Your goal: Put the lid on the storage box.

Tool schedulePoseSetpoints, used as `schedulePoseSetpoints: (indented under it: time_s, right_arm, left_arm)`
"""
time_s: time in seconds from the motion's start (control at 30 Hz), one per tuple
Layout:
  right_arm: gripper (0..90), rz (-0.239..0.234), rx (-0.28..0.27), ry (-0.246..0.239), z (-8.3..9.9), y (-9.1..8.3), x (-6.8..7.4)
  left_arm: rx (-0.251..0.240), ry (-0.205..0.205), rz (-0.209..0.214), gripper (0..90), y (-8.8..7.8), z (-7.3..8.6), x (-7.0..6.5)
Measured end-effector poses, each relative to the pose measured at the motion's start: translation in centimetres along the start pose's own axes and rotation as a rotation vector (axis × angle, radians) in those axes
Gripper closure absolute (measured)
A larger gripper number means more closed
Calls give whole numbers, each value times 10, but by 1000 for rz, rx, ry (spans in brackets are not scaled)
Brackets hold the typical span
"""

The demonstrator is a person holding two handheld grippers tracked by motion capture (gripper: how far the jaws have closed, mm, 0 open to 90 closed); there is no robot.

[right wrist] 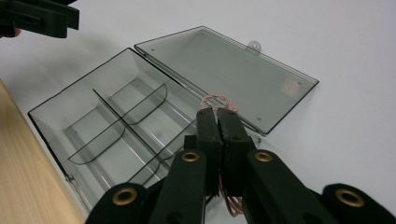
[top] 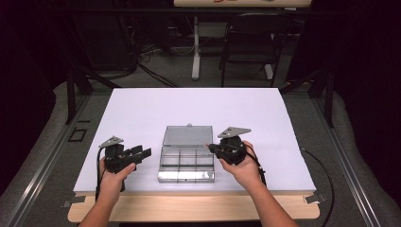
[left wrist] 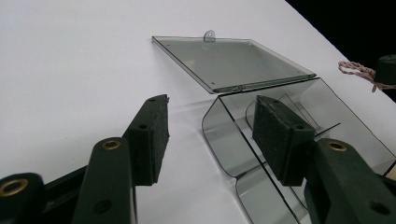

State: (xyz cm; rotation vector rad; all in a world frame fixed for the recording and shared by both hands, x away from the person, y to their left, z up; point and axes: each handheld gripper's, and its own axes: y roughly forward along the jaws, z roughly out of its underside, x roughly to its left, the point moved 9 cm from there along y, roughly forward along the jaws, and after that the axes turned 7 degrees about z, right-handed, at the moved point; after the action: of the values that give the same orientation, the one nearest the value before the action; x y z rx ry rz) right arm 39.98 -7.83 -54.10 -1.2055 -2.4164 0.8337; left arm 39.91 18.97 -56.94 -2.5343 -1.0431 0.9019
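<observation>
Nearby, right claw (right wrist: 218, 116) clamped on pink cord (right wrist: 217, 100) over open box (top: 185, 163); left claw (left wrist: 210, 133) agape, empty, beside it

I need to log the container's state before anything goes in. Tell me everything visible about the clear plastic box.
The clear plastic box looks like smoky, see-through hard plastic. It lies open on the white table, near the front edge, its hinged lid folded back flat, with a small hanging tab at its far edge. Thin dividers split the tray into compartments, all of which look empty. It sits between both grippers; neither visibly touches it, though the right gripper holds a pinkish twisted cord at its right rim.
</observation>
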Motion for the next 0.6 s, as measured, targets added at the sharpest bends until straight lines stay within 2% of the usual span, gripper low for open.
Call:
schedulePoseSetpoints:
  time_s: [0.27, 0.6]
  right_arm:
    - [888, -20, 10, -13, -1, 11, 11]
    - [888, -23, 19, -12, 4, 21, 15]
  left_arm:
    - [2, 0, 1, 460, 0, 0, 0]
    - [3, 2, -1, 461, 1, 1, 0]
